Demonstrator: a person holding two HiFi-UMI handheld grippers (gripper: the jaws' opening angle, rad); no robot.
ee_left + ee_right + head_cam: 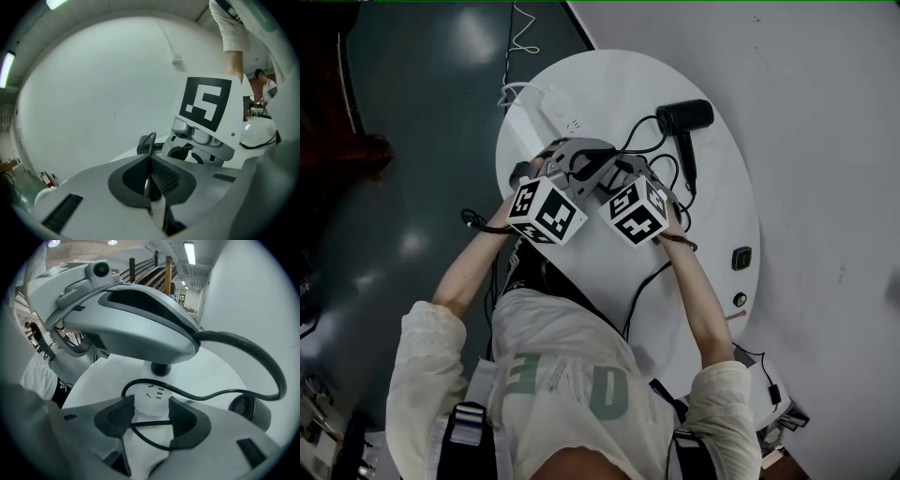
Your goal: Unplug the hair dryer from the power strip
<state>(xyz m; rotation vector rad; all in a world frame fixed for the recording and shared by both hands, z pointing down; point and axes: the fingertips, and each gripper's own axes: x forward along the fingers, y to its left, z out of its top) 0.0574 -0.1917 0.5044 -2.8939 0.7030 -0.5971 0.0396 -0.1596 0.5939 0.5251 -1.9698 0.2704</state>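
Left gripper is nearest the black plug
Jaws pressed together, it tips down onto the plug. The right gripper, jaws wide, clasps the white power strip's near end. The black hair dryer lies far right on the round white tabletop.

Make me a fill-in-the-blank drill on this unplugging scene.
1. The black hair dryer lies on a round ___ table.
2. The left gripper has its jaws ___ on the black cord.
3. The right gripper has the white ___ between its jaws.
Missing words: white; shut; power strip.
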